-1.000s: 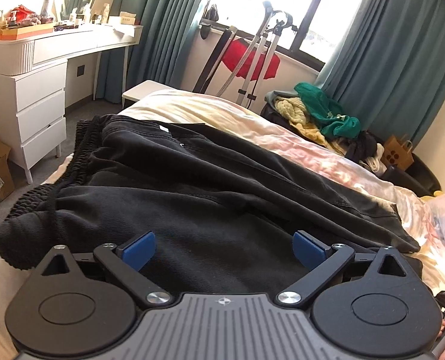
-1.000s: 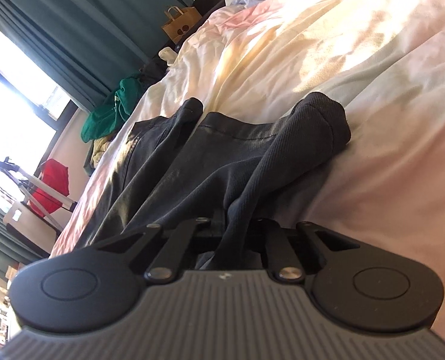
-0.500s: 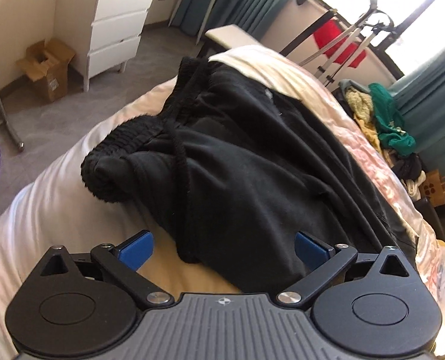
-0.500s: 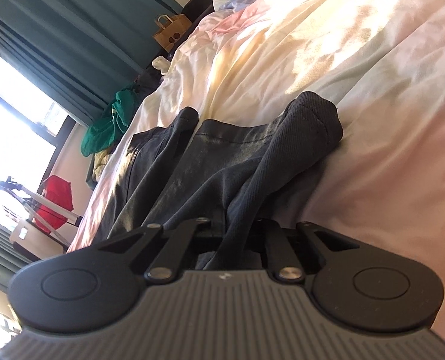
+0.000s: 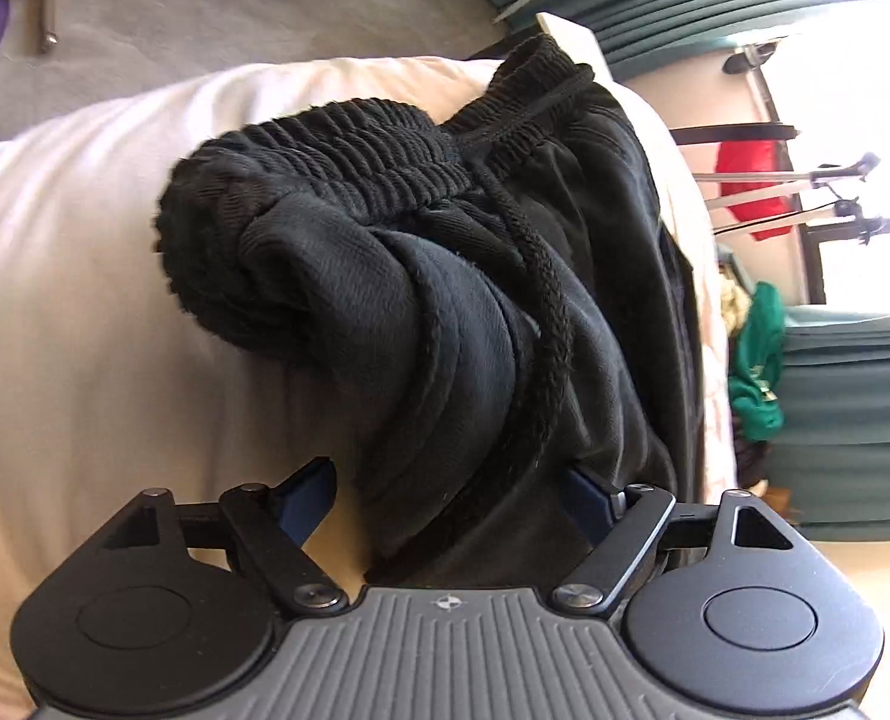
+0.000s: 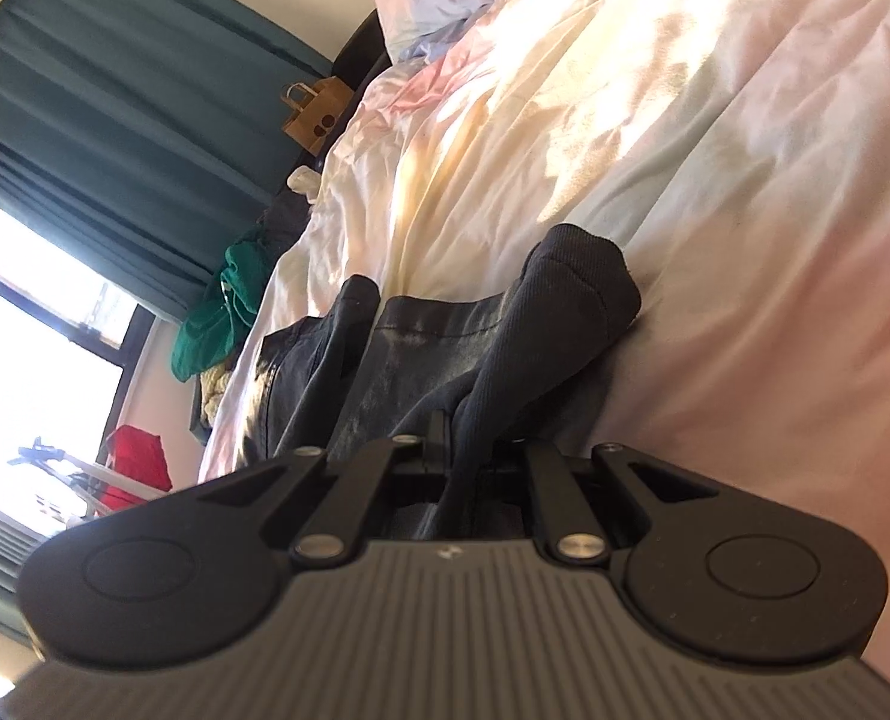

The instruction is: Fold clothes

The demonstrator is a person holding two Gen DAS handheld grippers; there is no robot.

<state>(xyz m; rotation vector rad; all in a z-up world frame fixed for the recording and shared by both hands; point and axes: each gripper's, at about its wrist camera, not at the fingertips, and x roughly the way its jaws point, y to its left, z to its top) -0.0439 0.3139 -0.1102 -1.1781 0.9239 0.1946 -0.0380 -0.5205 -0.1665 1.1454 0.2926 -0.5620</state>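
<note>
Closing my left gripper [image 5: 445,498] around the trousers' [image 5: 445,312] bunched waist on the bed [image 5: 84,330], pads not yet pressing; my right gripper [image 6: 475,450] is clamping the leg end. I'm risking pinching only the drawstring [image 5: 550,324], so the waist slips.

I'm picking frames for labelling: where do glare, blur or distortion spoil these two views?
Left wrist view: the window is blown out white, the black trousers lose fold detail in shadow, and the fisheye bends the curtain. Right wrist view: sun glare washes out the duvet, the window is overexposed, and the edges are soft.
</note>
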